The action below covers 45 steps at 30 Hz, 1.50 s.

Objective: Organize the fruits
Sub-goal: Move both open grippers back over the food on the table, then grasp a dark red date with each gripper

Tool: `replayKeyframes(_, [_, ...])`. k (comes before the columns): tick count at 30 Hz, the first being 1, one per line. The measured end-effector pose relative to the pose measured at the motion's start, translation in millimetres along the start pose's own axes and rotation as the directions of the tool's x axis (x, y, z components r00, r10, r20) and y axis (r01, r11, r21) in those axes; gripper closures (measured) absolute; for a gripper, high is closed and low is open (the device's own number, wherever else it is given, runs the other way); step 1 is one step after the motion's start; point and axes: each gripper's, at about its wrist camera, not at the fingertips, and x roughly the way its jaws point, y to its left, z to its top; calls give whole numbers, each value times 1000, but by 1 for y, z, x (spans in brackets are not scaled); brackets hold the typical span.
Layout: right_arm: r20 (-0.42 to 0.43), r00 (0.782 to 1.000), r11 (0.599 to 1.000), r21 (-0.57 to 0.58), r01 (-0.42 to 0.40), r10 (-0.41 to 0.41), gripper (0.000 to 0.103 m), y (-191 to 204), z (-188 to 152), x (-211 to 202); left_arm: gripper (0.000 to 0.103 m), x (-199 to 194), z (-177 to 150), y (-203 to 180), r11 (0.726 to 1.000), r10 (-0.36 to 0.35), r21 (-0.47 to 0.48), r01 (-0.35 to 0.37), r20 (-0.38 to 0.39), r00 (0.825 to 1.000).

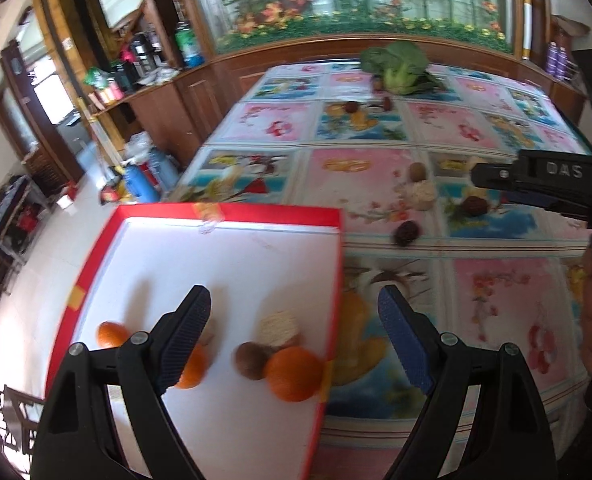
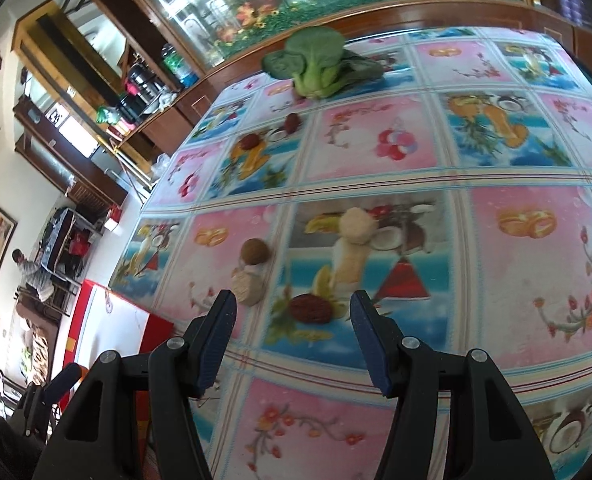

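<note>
Orange (image 1: 191,368) half behind left finger (image 1: 185,336)

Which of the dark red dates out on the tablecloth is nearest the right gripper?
The dark red date lying just ahead of the right gripper, between its open fingers. The other two dates sit far off, near the green vegetable.

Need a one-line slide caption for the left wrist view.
Open left claw above red-rimmed box holding oranges; more fruit waits on patterned tablecloth.

oranges (image 1: 293,374) in box (image 1: 231,216) – perhaps kiwi (image 1: 251,360) beside
</note>
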Motion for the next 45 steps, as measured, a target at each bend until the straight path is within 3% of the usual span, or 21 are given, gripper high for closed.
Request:
replayKeyframes(7, [-6, 1000, 1000, 10, 2, -2, 44, -14, 5, 2, 17, 12, 20, -34, 991, -87, 107, 84, 26, 996])
replayKeyframes(11, [-30, 999, 994, -105, 31, -35, 44, -7, 4, 11, 17, 28, 30, -46, 979, -130, 159, 126, 17, 991])
replayKeyframes(16, [4, 992, 946, -302, 122, -126, 52, 6, -3, 20, 22, 50, 35, -48, 970, -190, 147, 195, -45, 981])
replayKeyframes(22, [-37, 993, 930, -355, 93, -113, 55, 5, -7, 29, 27, 58, 38, -48, 968, -198, 144, 204, -54, 979])
replayKeyframes(23, [-40, 993, 927, -365, 91, -113, 55, 6, -8, 29, 32, 57, 39, -47, 967, -203, 142, 209, -54, 978])
replayKeyframes(26, [-40, 992, 908, -408, 95, -122, 56, 11, -12, 30, 36, 49, 41, -46, 957, -249, 142, 255, -54, 967])
replayKeyframes(29, [-31, 991, 900, -424, 103, -128, 62, 14, -14, 31, 36, 41, 41, -52, 947, -256, 191, 258, -37, 966])
replayKeyframes(36, [-26, 989, 896, -427, 120, -144, 77, 12, -12, 31, 36, 65, 41, -61, 936, -268, 205, 287, -115, 956])
replayKeyframes(40, [-26, 989, 898, -423, 123, -148, 78, 12, -11, 31, 42, 80, 43, -57, 941, -272, 169, 294, -141, 952])
replayKeyframes(42, [-24, 988, 896, -425, 129, -153, 78, 13, -12, 32, 52, 86, 45, -54, 940, -287, 145, 310, -157, 945])
replayKeyframes(45, [-23, 988, 896, -425, 130, -155, 78, 13, -12, 32, 53, 89, 45, -55, 938, -298, 132, 321, -170, 939])
